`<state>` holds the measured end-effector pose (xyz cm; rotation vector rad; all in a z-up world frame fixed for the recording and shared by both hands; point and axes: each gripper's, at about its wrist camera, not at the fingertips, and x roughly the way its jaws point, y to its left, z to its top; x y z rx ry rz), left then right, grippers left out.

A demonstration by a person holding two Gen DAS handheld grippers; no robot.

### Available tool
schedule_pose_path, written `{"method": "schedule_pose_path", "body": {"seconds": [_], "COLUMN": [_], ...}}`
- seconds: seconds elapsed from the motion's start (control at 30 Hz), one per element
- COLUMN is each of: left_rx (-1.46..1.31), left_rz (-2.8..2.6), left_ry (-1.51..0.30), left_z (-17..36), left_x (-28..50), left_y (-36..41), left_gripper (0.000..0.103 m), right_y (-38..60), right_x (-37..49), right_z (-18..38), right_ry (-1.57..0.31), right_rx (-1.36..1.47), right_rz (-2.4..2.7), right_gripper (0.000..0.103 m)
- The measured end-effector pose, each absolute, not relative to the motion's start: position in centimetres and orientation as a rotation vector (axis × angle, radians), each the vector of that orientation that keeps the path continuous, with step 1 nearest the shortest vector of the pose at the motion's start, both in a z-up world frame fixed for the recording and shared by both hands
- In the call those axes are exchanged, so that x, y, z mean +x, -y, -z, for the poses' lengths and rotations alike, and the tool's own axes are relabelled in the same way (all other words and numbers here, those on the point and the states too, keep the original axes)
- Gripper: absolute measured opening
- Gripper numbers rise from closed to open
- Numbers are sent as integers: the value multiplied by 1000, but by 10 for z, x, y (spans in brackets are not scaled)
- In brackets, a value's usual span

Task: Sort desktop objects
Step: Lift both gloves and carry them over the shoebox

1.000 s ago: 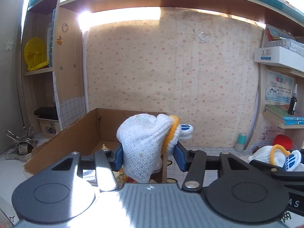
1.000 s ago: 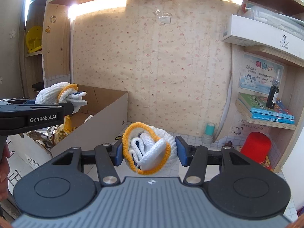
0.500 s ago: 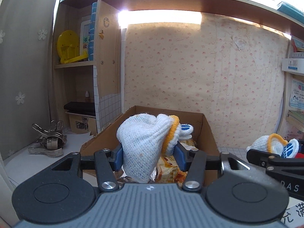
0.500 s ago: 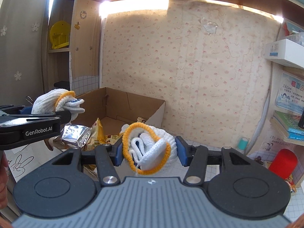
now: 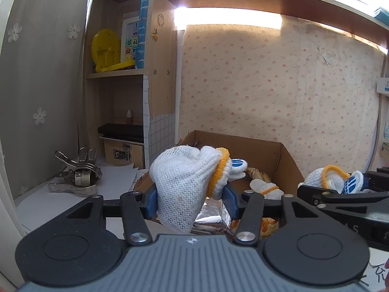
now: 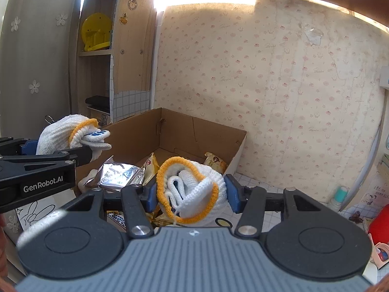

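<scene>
So the counter [image 5: 116, 180] is white, with a tiled patch to my right, backed by pink patterned wallpaper [image 6: 279, 73] and wooden shelves [image 5: 116, 74] off to my left. Count so far: one open cardboard box [image 6: 194, 131] dead ahead of both sets of fingers, three balled white gloves with orange cuffs, a few snack packets [image 6: 121, 174] in the box, and a couple of metal clips [image 5: 77, 175] left of my left fingers. My left gripper [image 5: 190, 196] is clamped snug on one glove ball [image 5: 184, 182], held level over the box's near edge. My right gripper [image 6: 189, 194] squeezes the second glove ball [image 6: 192, 192], same height, just right of the left. The third glove ball [image 5: 266, 187] sits inside the box.
</scene>
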<state>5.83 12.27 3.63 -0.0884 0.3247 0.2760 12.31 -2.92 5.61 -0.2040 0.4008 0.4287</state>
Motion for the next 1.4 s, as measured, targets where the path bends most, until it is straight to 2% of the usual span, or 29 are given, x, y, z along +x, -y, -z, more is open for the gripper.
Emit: {"method": "schedule_pose_path", "body": {"seconds": [1.4], "left_rx": [-91], "left_rz": [-325], "left_ry": [-362], "left_z": [-24], "left_x": [79], "left_y": [-141], "left_gripper": [55], "right_y": [-19], "right_x": [179], "right_z": [-46], "right_ry": [-447], "right_rx": [-234], "right_rz": [-491], "right_gripper": [53]}}
